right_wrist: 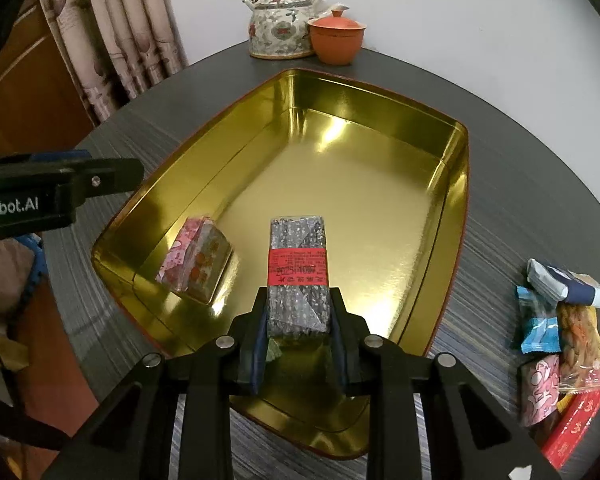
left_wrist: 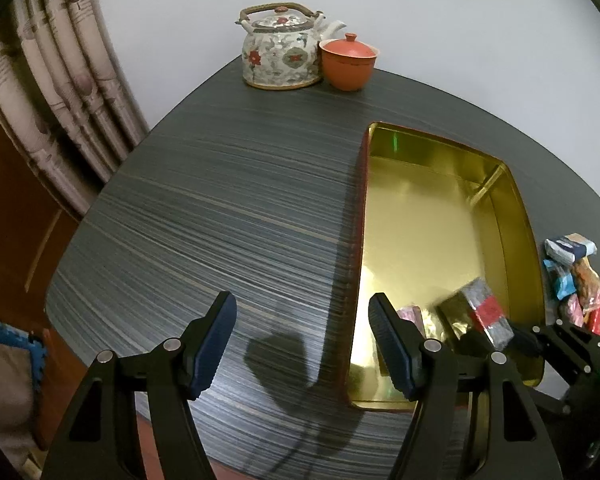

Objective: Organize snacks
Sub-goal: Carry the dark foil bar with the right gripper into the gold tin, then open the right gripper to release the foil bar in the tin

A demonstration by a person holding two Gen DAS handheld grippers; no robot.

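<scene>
Left wrist view: The left claw (left_wrist: 302,344) is spread wide with nothing between its fingers. It hangs above the dark striped tabletop (left_wrist: 220,208), just left of the gold tin (left_wrist: 496,196). The right-hand finger overlaps the tin's near left corner. Inside the tin, near its front end, the right claw (left_wrist: 512,334) clamps a grey snack bar (left_wrist: 486,312) with a red band. A pink packet (left_wrist: 410,316) lies beside it, partly hidden. A pile of snacks (left_wrist: 576,280) sits on the tabletop just right of the tin. A floral teapot (left_wrist: 280,54) and a lidded red cup (left_wrist: 348,62) stand touching at the far edge.

Right wrist view: The right claw (right_wrist: 298,328) is closed on the grey snack bar (right_wrist: 298,272), gripping its near end. The bar's long axis runs straight ahead along the fingers, pointing toward the tin's far wall. It is held above the gold tin (right_wrist: 456,184) floor. The pink packet (right_wrist: 196,266) rests in the near left corner, angled diagonally. The left claw (right_wrist: 60,184) shows at the left edge. The pile of snacks (right_wrist: 560,340) lies right of the tin.
</scene>
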